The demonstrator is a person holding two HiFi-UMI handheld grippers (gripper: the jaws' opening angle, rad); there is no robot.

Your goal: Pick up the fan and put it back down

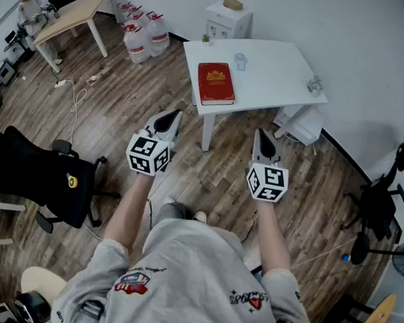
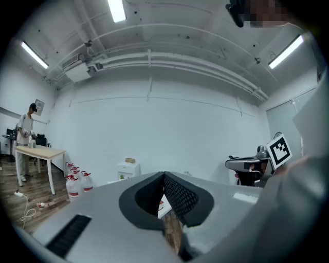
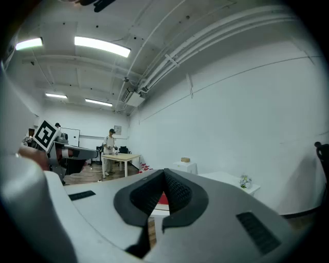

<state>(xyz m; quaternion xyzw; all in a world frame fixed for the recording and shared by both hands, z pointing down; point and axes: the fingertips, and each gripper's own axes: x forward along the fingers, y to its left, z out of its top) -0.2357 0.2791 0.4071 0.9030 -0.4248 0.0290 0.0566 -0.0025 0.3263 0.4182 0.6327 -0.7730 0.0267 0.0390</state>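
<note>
Two grippers, the left gripper point(image 1: 174, 115) and the right gripper point(image 1: 261, 133), are held level above the wooden floor point(image 1: 215, 175), just short of one white bench point(image 1: 278, 70). Both have their jaws closed on nothing. On the bench lie one red book point(image 1: 215, 82), one small pale fan point(image 1: 240, 61) just beyond it, well apart from both grippers, and one tiny potted plant point(image 1: 206, 38).

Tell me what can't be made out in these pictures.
- The small pale object on the white table is too small in the head view to name.
- The standing fan has its head cut off by the head view's right edge.
- The red book has cover print too small to read in the head view.
- The small clump at the table's right corner is too small to identify.
</note>
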